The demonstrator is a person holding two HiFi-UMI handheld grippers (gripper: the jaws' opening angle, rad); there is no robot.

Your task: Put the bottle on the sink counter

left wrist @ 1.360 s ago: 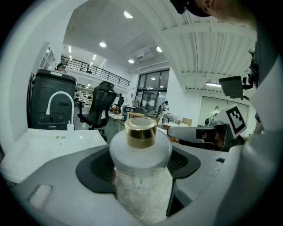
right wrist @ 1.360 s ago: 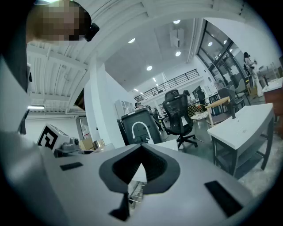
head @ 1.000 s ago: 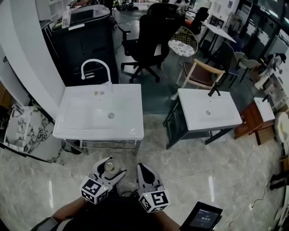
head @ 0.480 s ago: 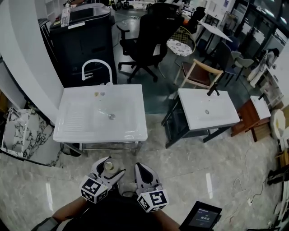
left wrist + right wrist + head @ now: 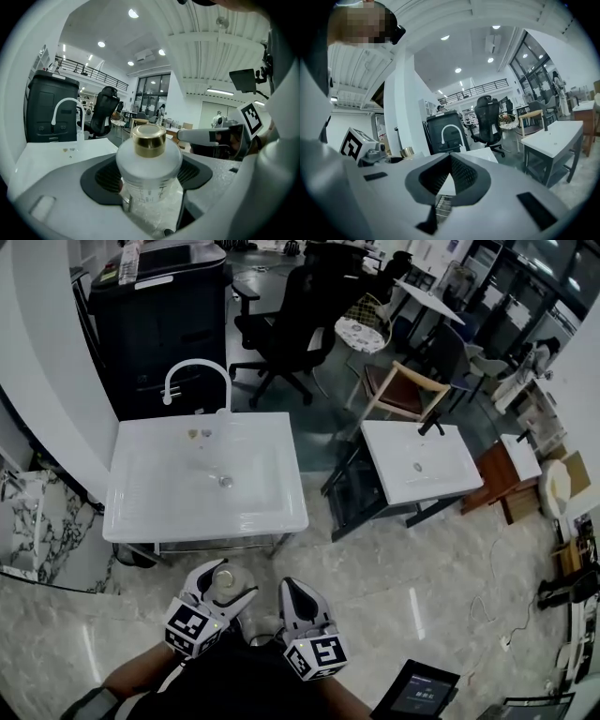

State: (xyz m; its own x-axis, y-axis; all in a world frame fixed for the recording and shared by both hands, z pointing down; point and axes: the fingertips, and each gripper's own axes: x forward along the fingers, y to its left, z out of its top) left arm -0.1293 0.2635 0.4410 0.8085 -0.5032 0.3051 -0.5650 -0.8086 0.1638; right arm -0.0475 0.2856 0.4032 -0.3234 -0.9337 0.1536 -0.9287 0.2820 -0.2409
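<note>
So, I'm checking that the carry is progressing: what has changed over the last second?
The white sink now looks slightly larger and lower in the head view, so the person seems to have edged nearer. The left gripper has come a little closer to its front edge. Unchanged: it stays shut on the gold-capped bottle, and the right gripper stays shut and empty.

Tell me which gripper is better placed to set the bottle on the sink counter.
Left: the left gripper grips the bottle, facing the sink counter. The right gripper is shut and empty.
</note>
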